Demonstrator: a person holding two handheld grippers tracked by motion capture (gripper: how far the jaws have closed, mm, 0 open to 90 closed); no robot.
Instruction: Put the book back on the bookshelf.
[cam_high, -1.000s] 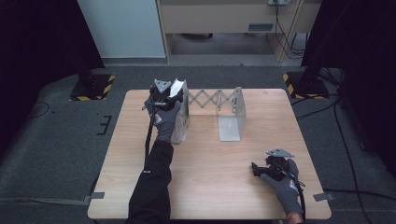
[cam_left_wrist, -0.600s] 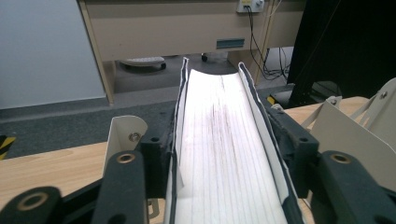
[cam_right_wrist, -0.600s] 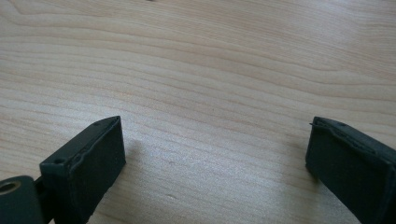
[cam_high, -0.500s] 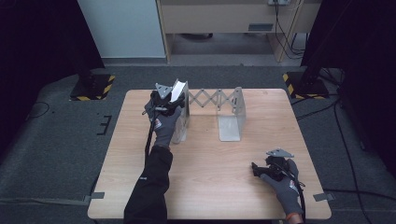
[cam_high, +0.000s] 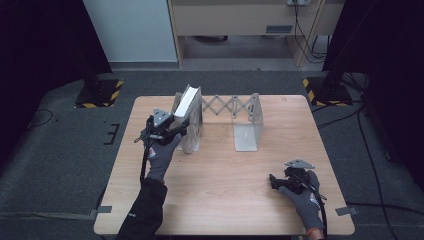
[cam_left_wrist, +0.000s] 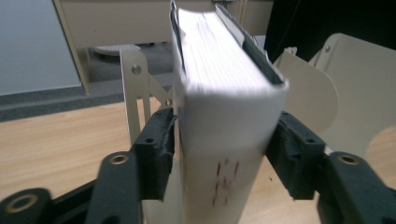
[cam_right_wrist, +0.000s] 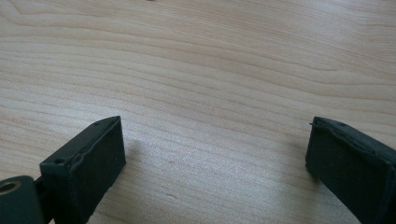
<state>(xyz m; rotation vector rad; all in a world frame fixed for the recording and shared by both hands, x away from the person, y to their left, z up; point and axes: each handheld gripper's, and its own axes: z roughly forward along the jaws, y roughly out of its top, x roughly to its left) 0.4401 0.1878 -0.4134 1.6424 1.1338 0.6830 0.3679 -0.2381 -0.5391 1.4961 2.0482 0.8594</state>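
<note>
Book, thick, white-paged, dark-covered, red marks on its fore-edge, tilted; left gripper jaws clamp its covers. Right gripper jaws wide over table.

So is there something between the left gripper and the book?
Nothing visible. The book sits between the left gripper's jaws, whose pads meet its two covers. The jaws have just been closing a little. The rack plates stand beside and behind the book, not between.

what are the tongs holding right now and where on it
The left tongs clamp a thick white-paged book across its covers near one end. The right tongs stand open over the wooden table, holding nothing.
</note>
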